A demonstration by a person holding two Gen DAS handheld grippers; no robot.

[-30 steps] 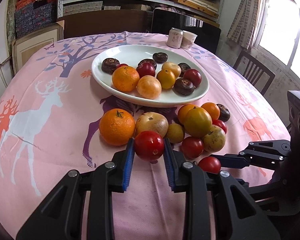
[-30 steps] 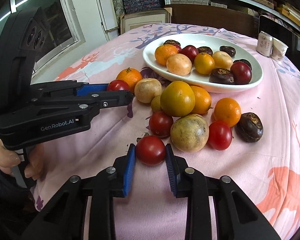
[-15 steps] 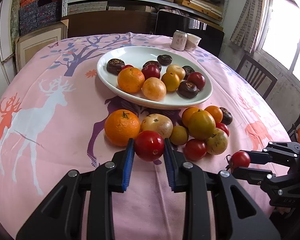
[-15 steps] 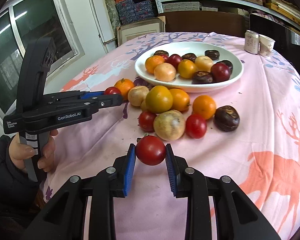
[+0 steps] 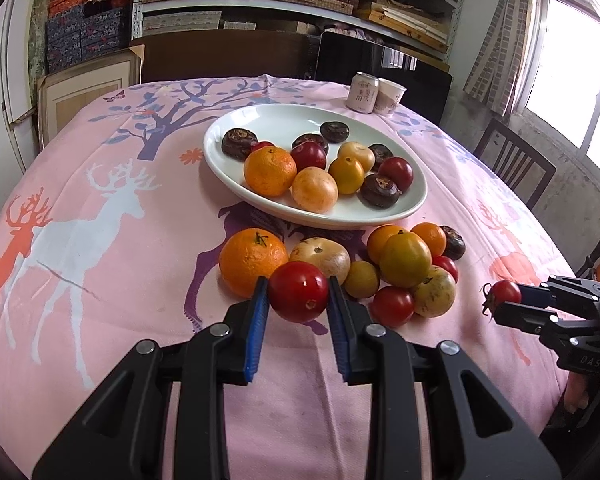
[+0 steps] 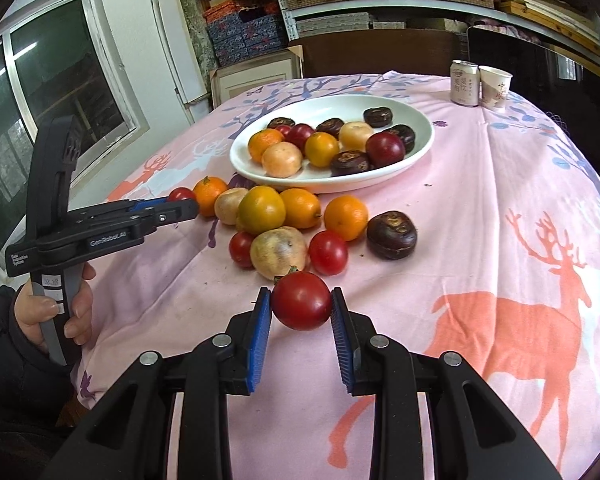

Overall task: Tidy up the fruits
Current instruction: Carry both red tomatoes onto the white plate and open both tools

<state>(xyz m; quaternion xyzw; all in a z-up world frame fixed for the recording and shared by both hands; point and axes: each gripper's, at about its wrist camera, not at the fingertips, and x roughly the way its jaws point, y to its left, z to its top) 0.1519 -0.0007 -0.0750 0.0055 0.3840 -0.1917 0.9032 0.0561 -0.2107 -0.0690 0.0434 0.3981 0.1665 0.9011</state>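
Note:
My left gripper is shut on a red tomato, held just in front of an orange in the loose fruit pile. My right gripper is shut on another red tomato, lifted off the cloth in front of the pile. In the left wrist view the right gripper shows at the right edge with its tomato. The white oval plate, behind the pile, holds oranges, red fruits and dark brown fruits.
A round table under a pink deer-print cloth carries everything. A drink can and a paper cup stand at the far edge. A hand grips the left tool's handle. A chair stands on the right, shelves behind.
The right gripper has carried its tomato up and away from the pile, drifting right in the left wrist view. The left gripper and its tomato have stayed put.

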